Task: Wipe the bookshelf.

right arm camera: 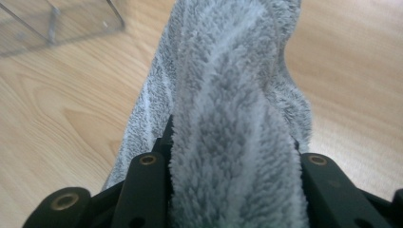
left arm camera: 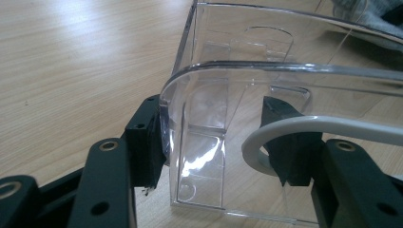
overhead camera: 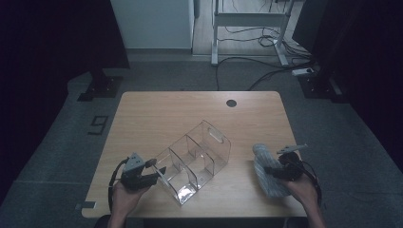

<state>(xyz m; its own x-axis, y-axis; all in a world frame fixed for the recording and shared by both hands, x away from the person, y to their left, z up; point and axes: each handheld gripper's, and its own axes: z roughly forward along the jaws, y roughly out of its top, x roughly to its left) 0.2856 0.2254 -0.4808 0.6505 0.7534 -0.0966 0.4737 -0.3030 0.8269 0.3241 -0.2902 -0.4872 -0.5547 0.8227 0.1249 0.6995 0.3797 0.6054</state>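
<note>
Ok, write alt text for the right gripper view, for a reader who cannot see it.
A fluffy grey cloth is bunched between the two black jaws of the right gripper, which press on it from both sides, and it stretches away over a light wooden table. A corner of a clear plastic organizer sits at the upper left.

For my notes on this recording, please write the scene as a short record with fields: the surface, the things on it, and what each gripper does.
surface: wooden table
container: clear plastic organizer with compartments, near the table's front middle
cloth: grey fluffy cloth, at the table's right side
left gripper: jaws astride the organizer's near end wall, one jaw outside, one inside
right gripper: jaws shut on the bunched cloth
cable: white cable crossing in front of the left gripper's inner jaw
</note>
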